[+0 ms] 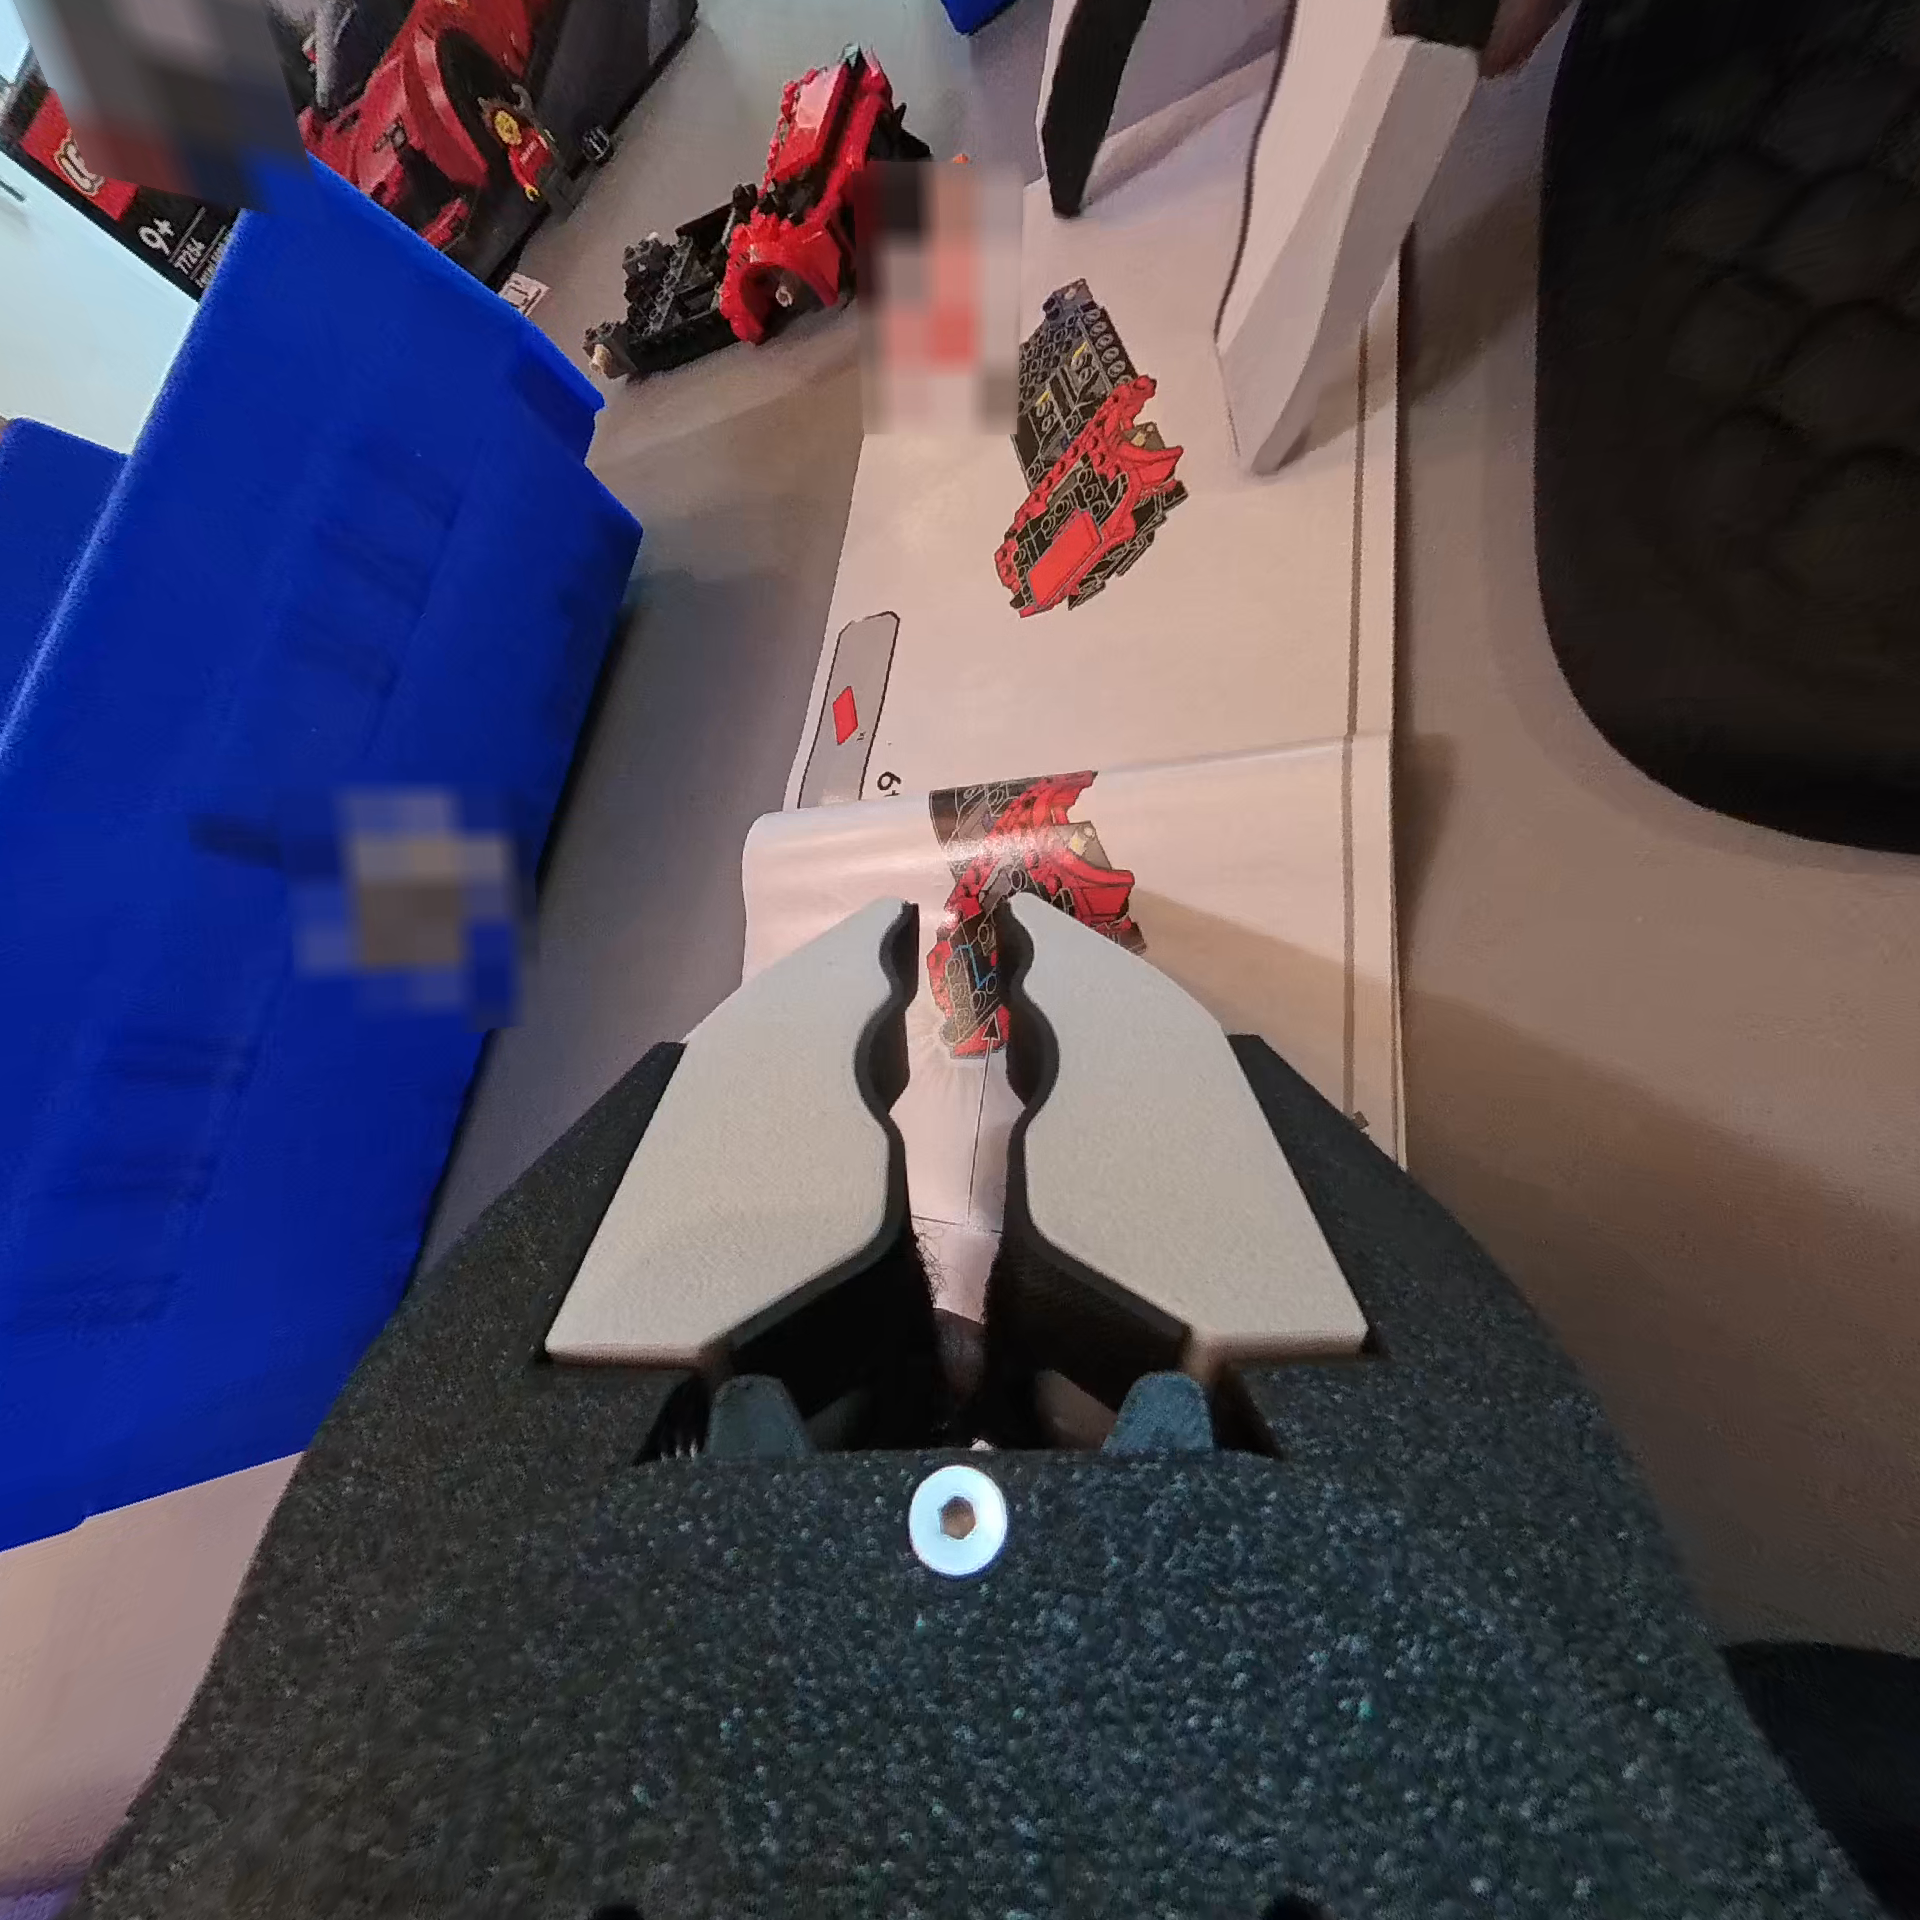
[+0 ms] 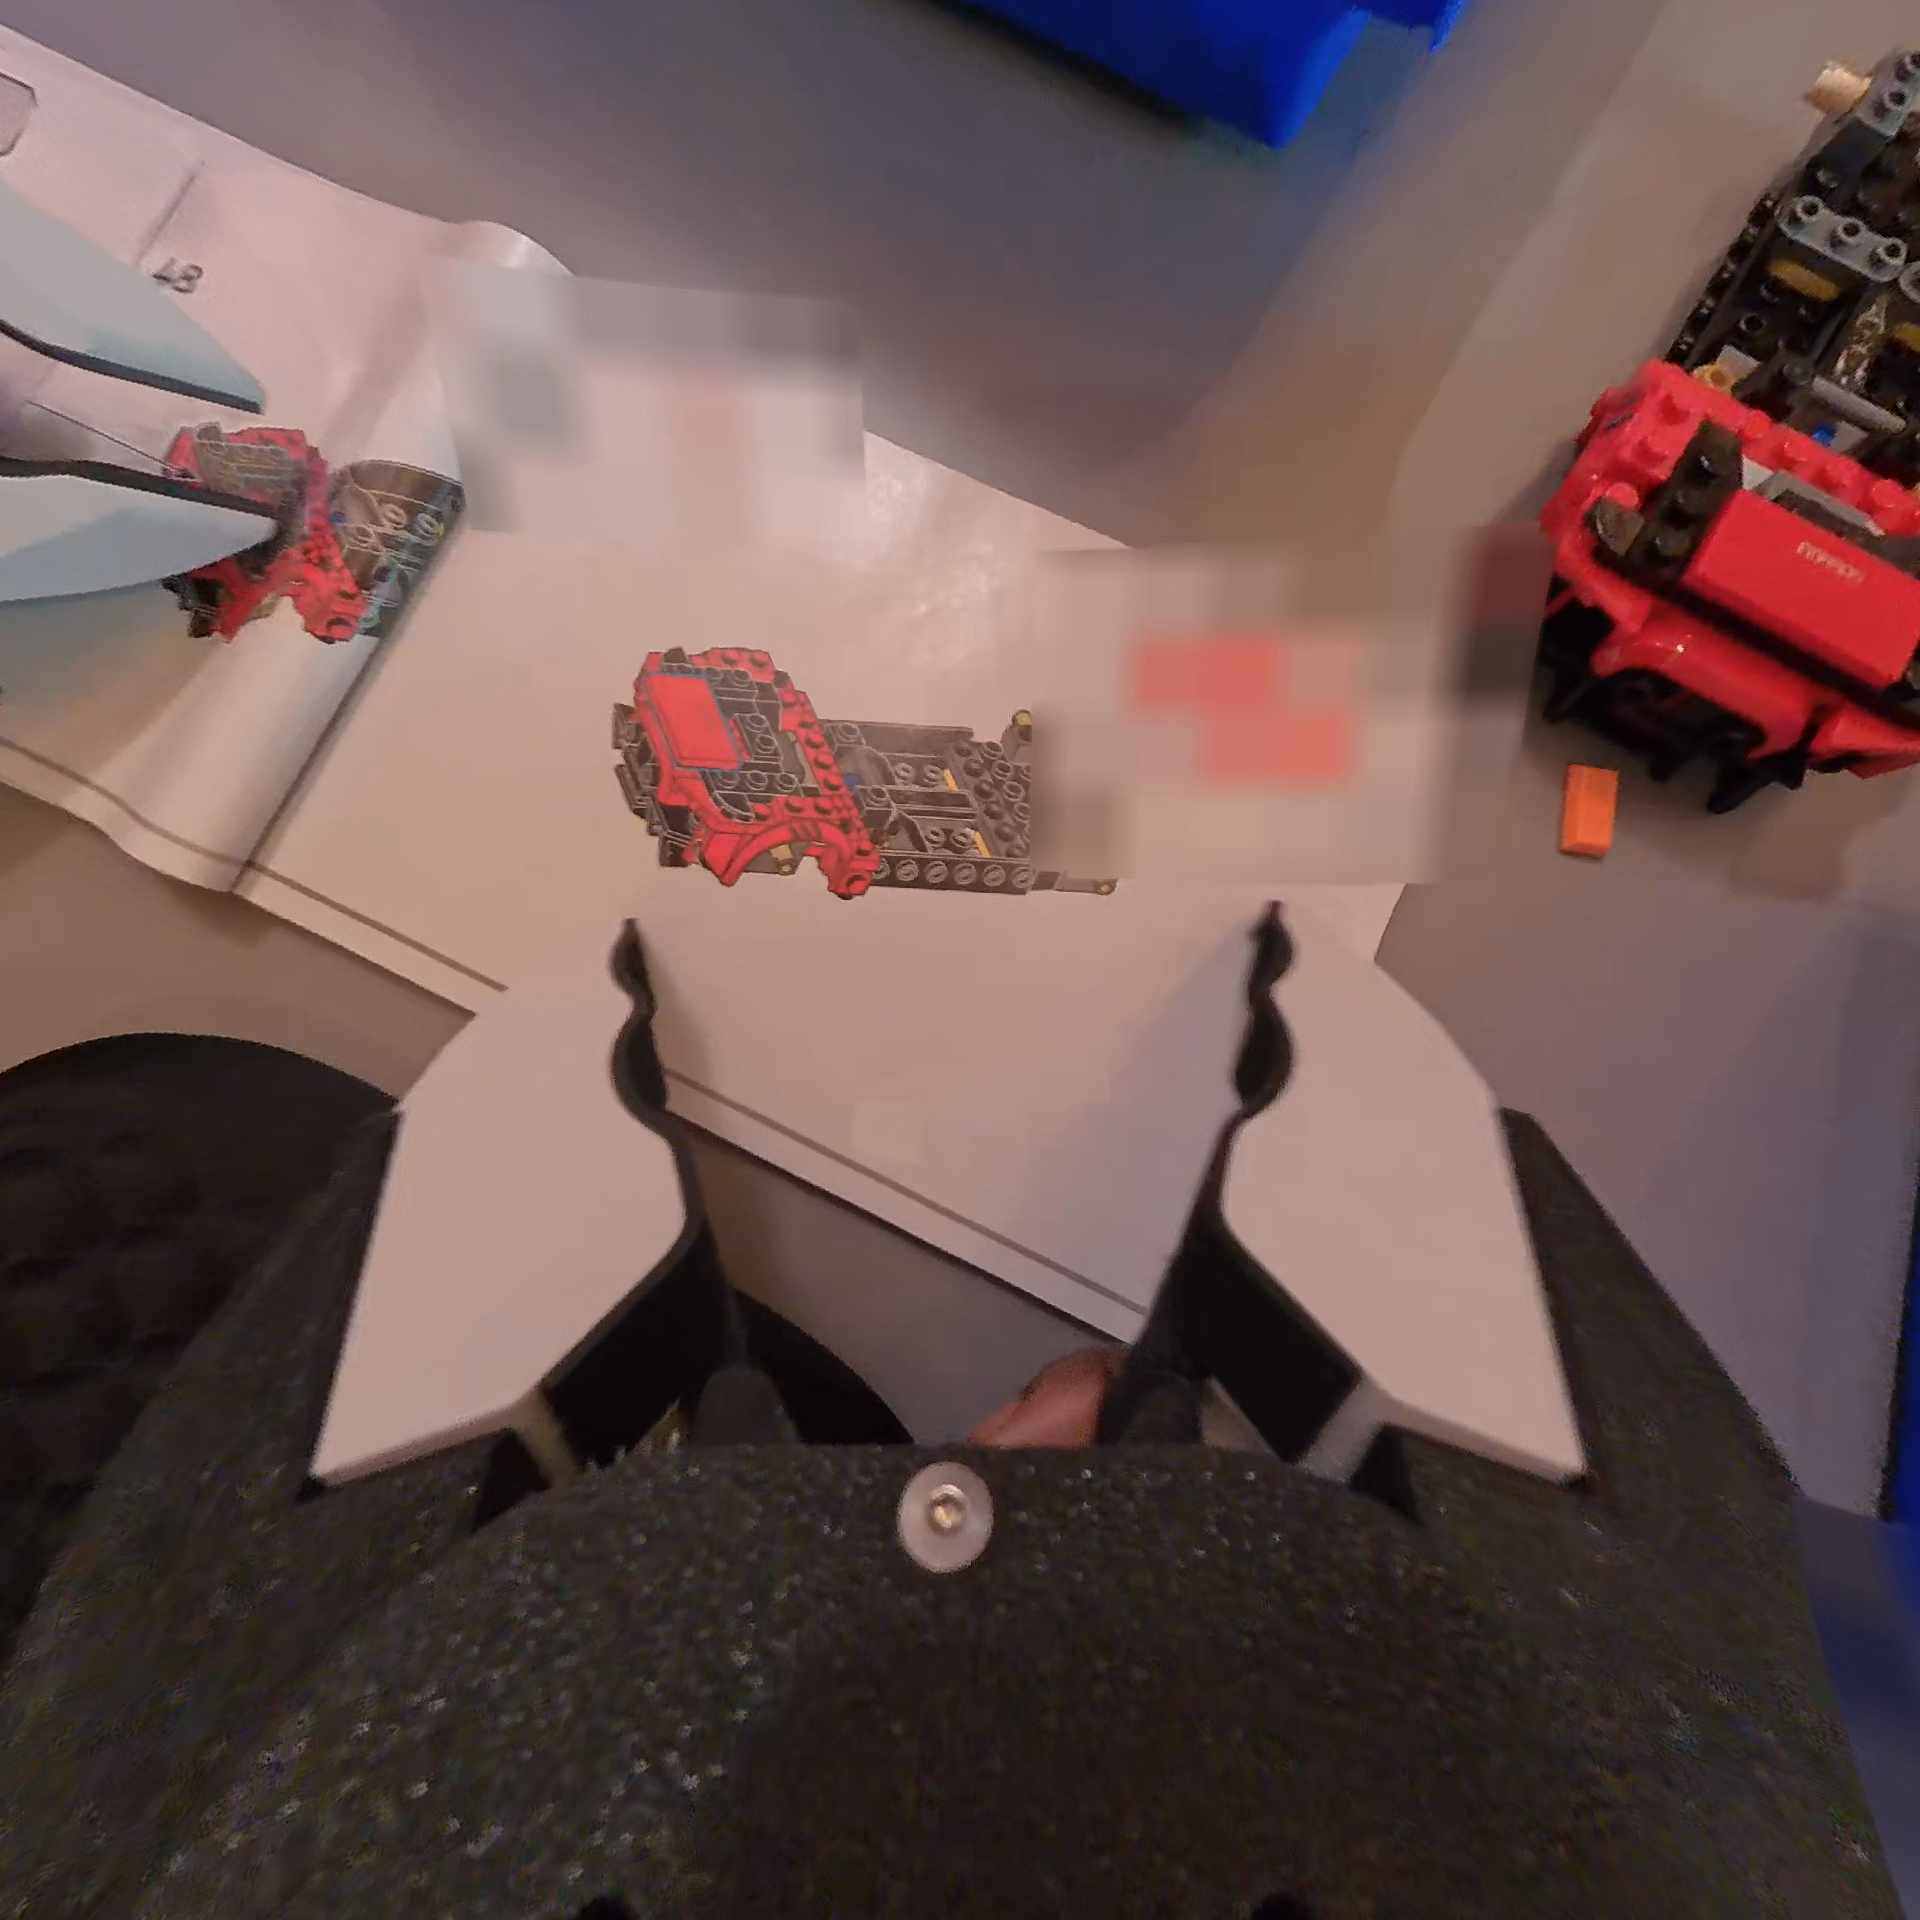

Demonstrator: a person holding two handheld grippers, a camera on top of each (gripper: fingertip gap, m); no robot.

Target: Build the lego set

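Observation:
The open instruction booklet [image 1: 1226,665] lies on the table, with pictures of the red and black model on both pages. My left gripper [image 1: 961,914] hovers low over the near, curled page, its jaws almost together with nothing visible between them. It also shows in the right wrist view as pale fingers [image 2: 125,520] at the far left. My right gripper [image 2: 951,925] is open and empty above the other page of the booklet [image 2: 935,997]. The part-built red and black lego car [image 1: 769,239] [image 2: 1745,582] stands beyond the booklet. A small orange piece [image 2: 1588,810] lies beside the car.
A big blue bin [image 1: 291,779] stands left of the booklet, and its corner shows in the right wrist view [image 2: 1226,42]. The set's box [image 1: 436,114] leans at the back. A black padded object [image 1: 1745,416] [image 2: 125,1195] sits by the table's edge. To reach the small orange piece [image 2: 1588,810] in a straight line is about 6 cm for my right fingers, about 25 cm for my left.

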